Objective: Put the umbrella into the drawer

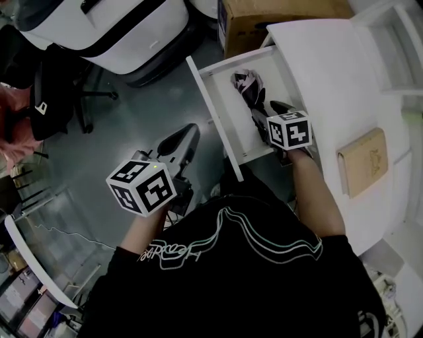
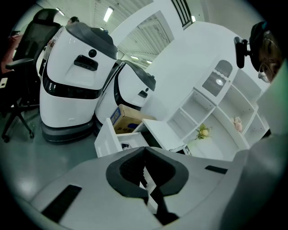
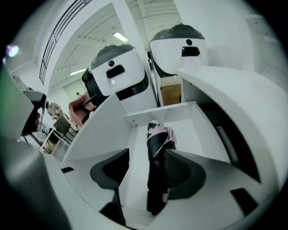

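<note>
The white drawer (image 1: 213, 113) is pulled out of the white desk (image 1: 330, 66). A folded black and pink umbrella (image 1: 249, 90) lies lengthwise on the drawer's floor. My right gripper (image 1: 268, 114) hovers over the umbrella's near end. In the right gripper view its jaws (image 3: 146, 155) stand wide open; the umbrella (image 3: 158, 143) runs between them, close to the right pad, and the pads do not press on it. My left gripper (image 1: 187, 137) hangs over the grey floor left of the drawer, its pads (image 2: 135, 170) meeting at the tip with nothing held.
A cardboard box (image 1: 277, 16) stands behind the drawer. Large white machines (image 1: 112, 26) and a black office chair (image 1: 59, 92) stand at the far left. A tan book (image 1: 362, 162) lies on the desk, and white shelves (image 2: 198, 112) rise behind it.
</note>
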The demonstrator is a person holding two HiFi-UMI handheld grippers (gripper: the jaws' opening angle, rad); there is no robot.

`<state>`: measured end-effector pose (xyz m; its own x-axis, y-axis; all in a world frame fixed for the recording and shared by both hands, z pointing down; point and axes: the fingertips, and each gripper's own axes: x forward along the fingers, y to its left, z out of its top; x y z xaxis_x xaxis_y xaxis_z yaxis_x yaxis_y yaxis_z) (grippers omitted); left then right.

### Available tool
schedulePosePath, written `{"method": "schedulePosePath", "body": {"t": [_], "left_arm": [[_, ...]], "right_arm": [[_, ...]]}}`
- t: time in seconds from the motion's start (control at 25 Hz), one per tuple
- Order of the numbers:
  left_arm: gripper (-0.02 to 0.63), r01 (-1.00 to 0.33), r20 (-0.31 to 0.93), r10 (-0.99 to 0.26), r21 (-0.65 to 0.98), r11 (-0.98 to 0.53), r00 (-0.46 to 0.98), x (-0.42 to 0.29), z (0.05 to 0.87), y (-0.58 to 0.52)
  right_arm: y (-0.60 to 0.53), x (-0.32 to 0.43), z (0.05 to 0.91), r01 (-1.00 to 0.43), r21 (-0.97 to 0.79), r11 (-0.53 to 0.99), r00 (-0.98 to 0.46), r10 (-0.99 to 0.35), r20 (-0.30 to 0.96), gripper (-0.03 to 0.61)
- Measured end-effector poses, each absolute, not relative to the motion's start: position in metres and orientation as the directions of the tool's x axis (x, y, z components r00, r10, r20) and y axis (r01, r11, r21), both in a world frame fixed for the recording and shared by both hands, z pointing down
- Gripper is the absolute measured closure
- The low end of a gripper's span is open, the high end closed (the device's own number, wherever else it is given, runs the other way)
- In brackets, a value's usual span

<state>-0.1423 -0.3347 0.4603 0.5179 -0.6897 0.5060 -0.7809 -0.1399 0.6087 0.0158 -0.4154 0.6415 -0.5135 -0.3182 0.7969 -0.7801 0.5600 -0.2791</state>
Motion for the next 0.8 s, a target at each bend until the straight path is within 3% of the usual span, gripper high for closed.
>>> {"method": "schedulePosePath", "body": {"t": [0.16,0.36,0.52,0.8], "left_arm": [[0.594,-0.775,0.484,-0.682,0.601,-0.195,0.548,-0.128,0.441,-0.317],[0.594,-0.764,0.444,-0.684,0.589,-0.264,0.578,-0.109,0.412,-0.294],[0.594,-0.746,0.413,-0.675,0.584,-0.319,0.612,-0.090,0.391,-0.271],[0.594,-0.710,0.349,-0.656,0.561,-0.426,0.670,-0.068,0.353,-0.231]], "right_arm": [[-0.396,0.018,0.575,-0.756,-0.374,0.537,-0.613,-0.381,0.692,0.340],[-0.361,0.018,0.492,-0.683,-0.495,0.537,-0.728,-0.440,0.526,0.433],[-0.325,0.018,0.441,-0.641,-0.482,0.597,-0.766,-0.469,0.439,0.484],[-0.254,0.012,0.371,-0.562,-0.400,0.724,-0.825,-0.458,0.329,0.517]]}}
